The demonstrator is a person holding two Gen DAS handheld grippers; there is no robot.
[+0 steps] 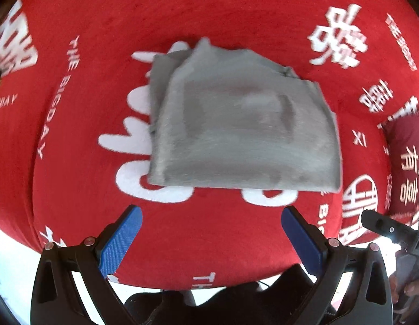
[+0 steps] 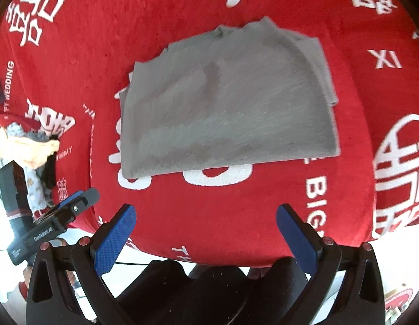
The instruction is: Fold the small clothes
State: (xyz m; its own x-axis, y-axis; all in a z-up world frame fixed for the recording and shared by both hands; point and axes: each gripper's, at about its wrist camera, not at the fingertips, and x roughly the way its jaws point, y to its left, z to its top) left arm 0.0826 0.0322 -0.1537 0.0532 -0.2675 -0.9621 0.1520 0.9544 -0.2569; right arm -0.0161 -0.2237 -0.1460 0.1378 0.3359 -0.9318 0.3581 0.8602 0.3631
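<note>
A red cloth printed with white characters and lettering covers nearly the whole surface in both wrist views, reaching to a near edge where a pale floor shows below. In the middle of it lies the grey garment, folded into a rough rectangle with several layers stacked; the layer edges step out along its far and side borders, and its near fold runs straight across over large white print. The picture is blurred on the garment, so its finer detail cannot be made out.

At the right of the left wrist view, a dark red cushion with white characters sits on the cloth. At the left of the right wrist view, a small heap of other clothes, pale yellow and patterned, rests near the cloth's edge.

The left gripper hangs just short of the garment's near fold, its blue-padded fingers spread wide, with nothing between them and touching nothing. The right gripper is likewise spread wide and empty, held near the same fold and clear of the garment. Each gripper shows at the edge of the other's view, side by side
</note>
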